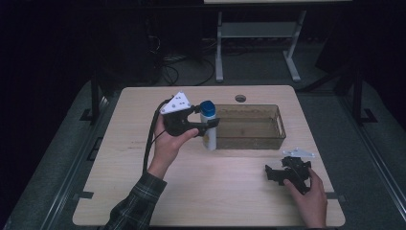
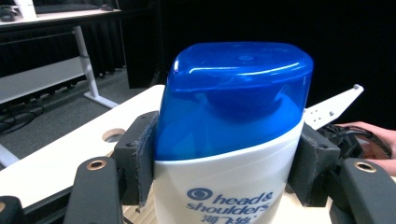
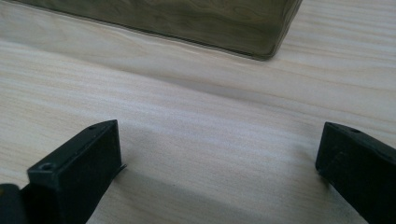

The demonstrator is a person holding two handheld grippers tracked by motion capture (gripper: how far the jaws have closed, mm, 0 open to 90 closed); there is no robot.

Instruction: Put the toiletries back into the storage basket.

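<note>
A white shampoo bottle (image 1: 208, 109) with a blue cap stands upright beside the left end of a clear brownish bin (image 1: 280, 125). My left gripper (image 1: 210, 125) is shut on it just under the cap. In the left gripper view both pads (image 2: 142, 158) press on the bottle (image 2: 233, 116) at the seam between cap and white body. I cannot tell whether its base touches the table. My right gripper (image 1: 275, 168) lies low on the table at the front right, held by a hand. Its jaws (image 3: 219, 140) stand wide open over bare wood, nothing between them.
The bin's near corner (image 3: 266, 46) shows ahead of the right gripper. The light wooden table (image 1: 230, 201) has a round cable hole (image 1: 240, 98) behind the bin. Beyond the table are a dark floor, cables and a white desk frame (image 1: 219, 52).
</note>
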